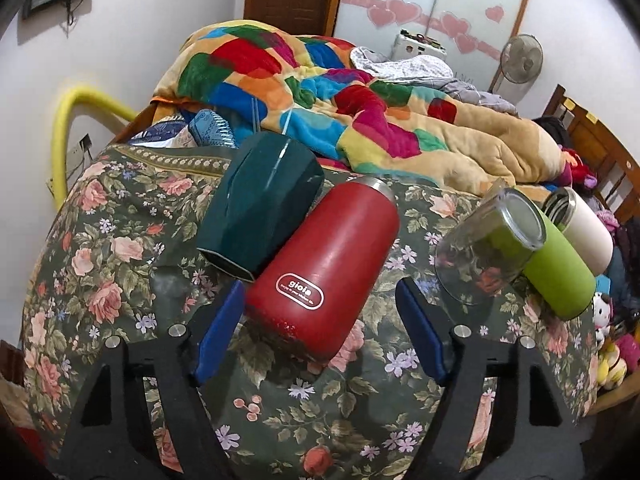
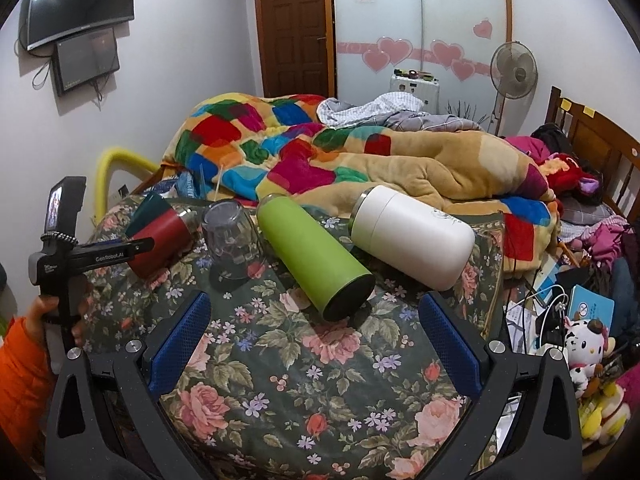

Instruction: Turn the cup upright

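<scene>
Several cups lie on a floral cloth [image 1: 120, 264]. In the left wrist view a red cup [image 1: 324, 264] lies on its side between the open fingers of my left gripper [image 1: 320, 296], its base toward me. A dark green faceted cup [image 1: 260, 208] lies beside it at the left. A clear glass [image 1: 488, 240], a lime green cup [image 1: 560, 276] and a white cup [image 1: 584, 228] lie at the right. In the right wrist view my right gripper [image 2: 316, 304] is open and empty, just short of the lime green cup [image 2: 316, 256]. The white cup [image 2: 416, 232] lies to its right.
A colourful patchwork blanket [image 2: 320, 152] is piled on the bed behind the cloth. Plush toys [image 2: 584, 344] and clutter lie at the right. A fan [image 2: 514, 70] stands at the back. The left gripper's body [image 2: 64, 256] shows at the left of the right wrist view.
</scene>
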The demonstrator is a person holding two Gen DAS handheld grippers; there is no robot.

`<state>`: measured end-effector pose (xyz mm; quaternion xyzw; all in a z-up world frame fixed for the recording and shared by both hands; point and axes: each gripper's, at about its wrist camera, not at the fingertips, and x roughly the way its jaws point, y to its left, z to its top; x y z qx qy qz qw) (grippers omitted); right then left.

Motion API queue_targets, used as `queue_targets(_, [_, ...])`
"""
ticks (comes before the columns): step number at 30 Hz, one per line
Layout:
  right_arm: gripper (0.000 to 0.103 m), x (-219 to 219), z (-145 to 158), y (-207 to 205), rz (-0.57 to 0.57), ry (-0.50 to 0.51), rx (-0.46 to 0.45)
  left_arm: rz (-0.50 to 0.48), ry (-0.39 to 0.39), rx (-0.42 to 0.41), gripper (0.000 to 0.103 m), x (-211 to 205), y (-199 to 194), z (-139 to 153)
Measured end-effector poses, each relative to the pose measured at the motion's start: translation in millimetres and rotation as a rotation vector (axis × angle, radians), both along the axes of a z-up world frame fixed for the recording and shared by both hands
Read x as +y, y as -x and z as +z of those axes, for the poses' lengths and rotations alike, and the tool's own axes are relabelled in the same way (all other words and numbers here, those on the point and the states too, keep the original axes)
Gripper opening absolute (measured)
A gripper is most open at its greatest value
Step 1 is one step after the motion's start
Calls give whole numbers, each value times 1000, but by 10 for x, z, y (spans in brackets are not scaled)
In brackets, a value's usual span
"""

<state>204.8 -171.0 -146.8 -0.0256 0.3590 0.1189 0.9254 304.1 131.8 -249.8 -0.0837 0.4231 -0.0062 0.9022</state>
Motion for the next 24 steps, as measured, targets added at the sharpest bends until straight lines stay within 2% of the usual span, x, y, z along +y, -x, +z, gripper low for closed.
queue_targets(5, [103,18,-39,-59,11,-8,8,-91,57,-3,76,-75,30,75])
queue_targets(8, [103,29,-53,-60,18,-12,7,-122,60,38,74,-159,-102,37])
queue_targets(12, [103,55,-64,-55,27,-8,6,-154,25,102,71,-294,-348,-126])
queue_targets(18, [103,63,-97,-64,34,-1,12,-163,-29,146,71,-373,-562,-282])
queue_targets(24, [103,60,-128,-76,32,3,16,-168,-73,145,65,-432,-610,-326])
